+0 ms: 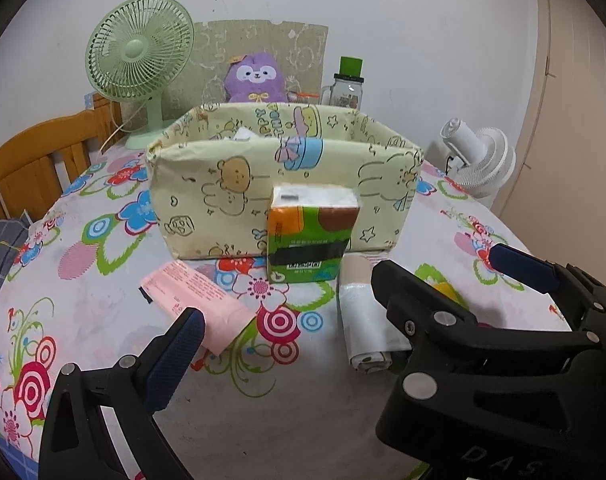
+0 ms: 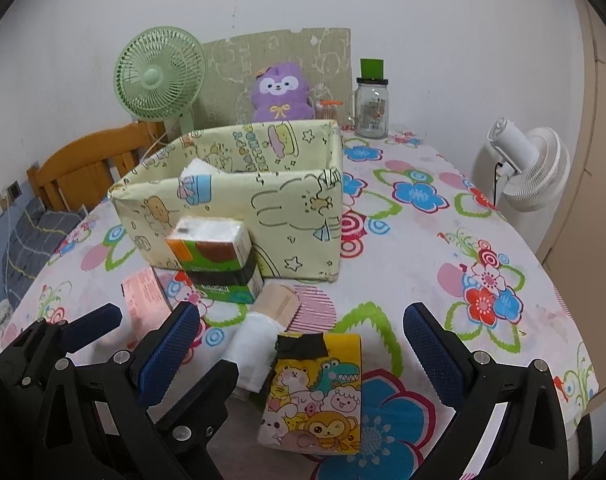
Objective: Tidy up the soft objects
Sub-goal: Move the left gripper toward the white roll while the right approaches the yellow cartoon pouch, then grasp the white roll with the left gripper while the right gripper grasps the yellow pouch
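The storage box (image 1: 287,196) hides most of the white item (image 2: 199,168) inside it.

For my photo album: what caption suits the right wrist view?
Open tongs hover over a cartoon tissue pack before a yellow storage box.

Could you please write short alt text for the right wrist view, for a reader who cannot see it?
The open right tool hovers over a yellow cartoon-animal tissue pack on a floral tablecloth. Behind it stand a green tissue pack and an open pale-yellow storage box.
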The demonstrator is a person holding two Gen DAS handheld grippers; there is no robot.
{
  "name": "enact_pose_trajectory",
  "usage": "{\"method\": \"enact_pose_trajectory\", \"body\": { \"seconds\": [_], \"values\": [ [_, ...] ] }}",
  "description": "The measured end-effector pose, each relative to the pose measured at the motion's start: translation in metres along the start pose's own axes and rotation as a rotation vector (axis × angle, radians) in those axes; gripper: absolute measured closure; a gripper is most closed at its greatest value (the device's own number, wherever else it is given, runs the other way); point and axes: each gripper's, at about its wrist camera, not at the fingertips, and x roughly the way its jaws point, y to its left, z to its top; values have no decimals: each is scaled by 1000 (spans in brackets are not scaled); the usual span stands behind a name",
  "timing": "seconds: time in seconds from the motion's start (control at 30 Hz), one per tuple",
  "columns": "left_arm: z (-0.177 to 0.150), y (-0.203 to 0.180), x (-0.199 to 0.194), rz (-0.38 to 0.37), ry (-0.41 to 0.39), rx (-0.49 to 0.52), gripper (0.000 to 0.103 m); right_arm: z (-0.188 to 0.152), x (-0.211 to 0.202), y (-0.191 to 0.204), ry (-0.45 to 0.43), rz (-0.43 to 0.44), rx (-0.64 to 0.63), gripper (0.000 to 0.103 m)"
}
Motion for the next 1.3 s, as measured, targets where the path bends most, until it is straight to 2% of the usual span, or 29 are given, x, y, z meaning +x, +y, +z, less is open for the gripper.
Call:
{"method": "enact_pose_trajectory", "body": {
  "seconds": [0.3,0.5,0.7,0.77,0.9,1.03,1.3],
  "values": [
    [-4,-4,8,-19,22,-4,4,-5,6,-11,28,-6,39,0],
    [0,-15,14,-49,24,26,15,-4,10,-18,35,-21,61,0],
    [1,-20,21,-84,46,29,21,-5,13,-23,45,-25,69,0],
    [1,-21,22,-90,47,33,28,-5,14,-24,48,-27,73,0],
    [1,-24,22,-102,45,44,34,-5,14,-26,53,-27,73,0],
    [1,-26,20,-116,38,64,55,-7,14,-27,51,-28,85,0],
    [2,-26,19,-114,44,66,56,-7,12,-28,49,-29,87,0]
  ]
}}
